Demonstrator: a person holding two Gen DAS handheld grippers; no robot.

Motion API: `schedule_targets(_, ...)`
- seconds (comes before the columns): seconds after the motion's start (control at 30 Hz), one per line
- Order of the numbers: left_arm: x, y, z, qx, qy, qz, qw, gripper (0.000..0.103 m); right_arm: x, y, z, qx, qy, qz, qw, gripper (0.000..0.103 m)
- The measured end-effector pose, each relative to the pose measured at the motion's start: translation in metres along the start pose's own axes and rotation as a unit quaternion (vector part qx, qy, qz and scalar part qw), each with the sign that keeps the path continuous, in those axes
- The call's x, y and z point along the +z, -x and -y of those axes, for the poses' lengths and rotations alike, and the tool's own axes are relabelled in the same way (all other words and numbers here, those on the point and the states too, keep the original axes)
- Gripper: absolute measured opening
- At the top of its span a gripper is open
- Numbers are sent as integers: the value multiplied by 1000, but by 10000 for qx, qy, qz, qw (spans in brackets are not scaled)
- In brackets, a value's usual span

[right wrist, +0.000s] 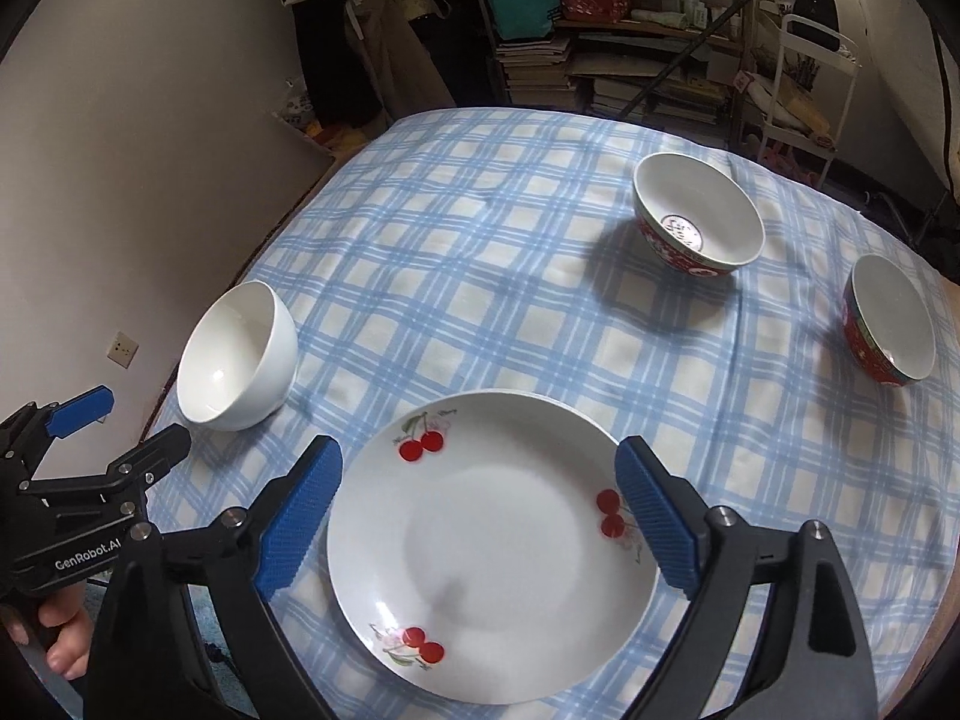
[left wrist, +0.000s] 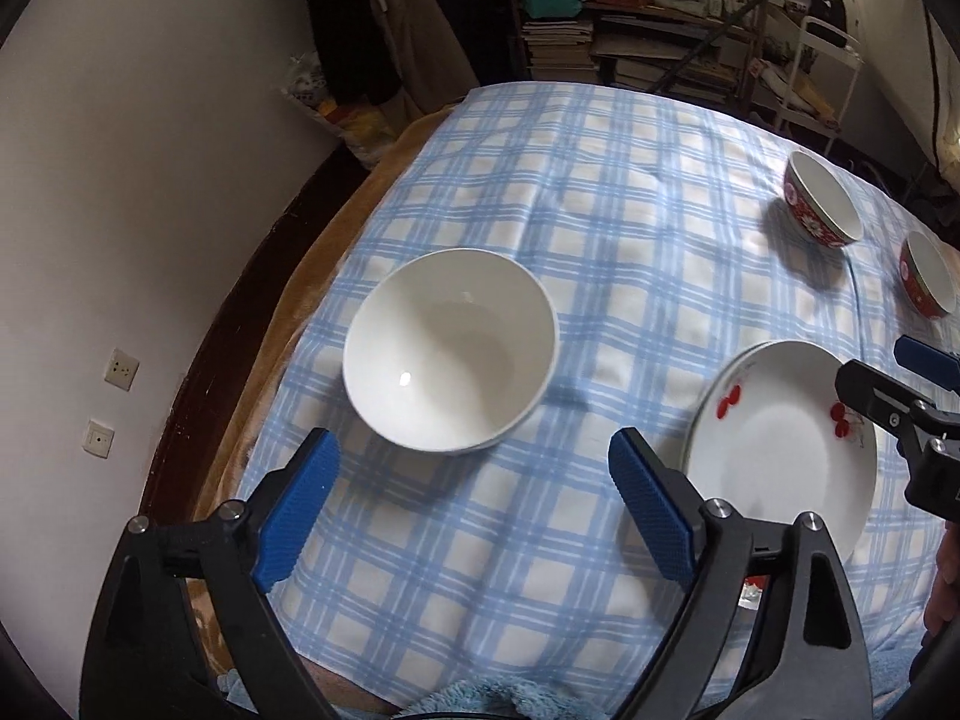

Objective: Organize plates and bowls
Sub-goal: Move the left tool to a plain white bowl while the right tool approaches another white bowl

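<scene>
A plain white bowl (left wrist: 450, 351) sits on the blue checked cloth just ahead of my left gripper (left wrist: 474, 498), which is open and empty. The bowl also shows in the right wrist view (right wrist: 237, 357). A white plate with cherries (right wrist: 489, 546) lies under my right gripper (right wrist: 477, 510), which is open and straddles it from above; a second plate rim seems to show beneath it in the left wrist view (left wrist: 780, 450). Two red patterned bowls (right wrist: 699, 222) (right wrist: 891, 318) stand at the far right, apart from each other.
The cloth-covered table (right wrist: 456, 252) ends at a wall on the left and a brown edge. Cluttered shelves with books (right wrist: 600, 60) and a white cart (right wrist: 804, 84) stand beyond the far edge. The left gripper shows in the right wrist view (right wrist: 111, 426).
</scene>
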State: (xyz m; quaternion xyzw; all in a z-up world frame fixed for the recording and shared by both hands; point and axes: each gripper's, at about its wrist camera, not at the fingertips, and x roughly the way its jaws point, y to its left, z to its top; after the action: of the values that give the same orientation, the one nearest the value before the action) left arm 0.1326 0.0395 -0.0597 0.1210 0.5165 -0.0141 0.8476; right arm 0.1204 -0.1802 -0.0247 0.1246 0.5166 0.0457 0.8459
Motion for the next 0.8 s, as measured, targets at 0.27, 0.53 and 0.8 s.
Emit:
schedule_targets(0.27, 16, -31, -54, -136, 527, -395, 9977, 90, 24, -20, -36, 59, 262, -96, 9996, 97)
schedule_targets(0.53, 26, -65, -81, -166, 915, -677, 9934, 90, 47, -42, -75, 160, 494, -183, 9985, 97)
schedule_targets(0.8, 22, -98, -105, -239, 1330, -868, 9870, 90, 55, -75, -98, 267, 526, -379, 9975, 97)
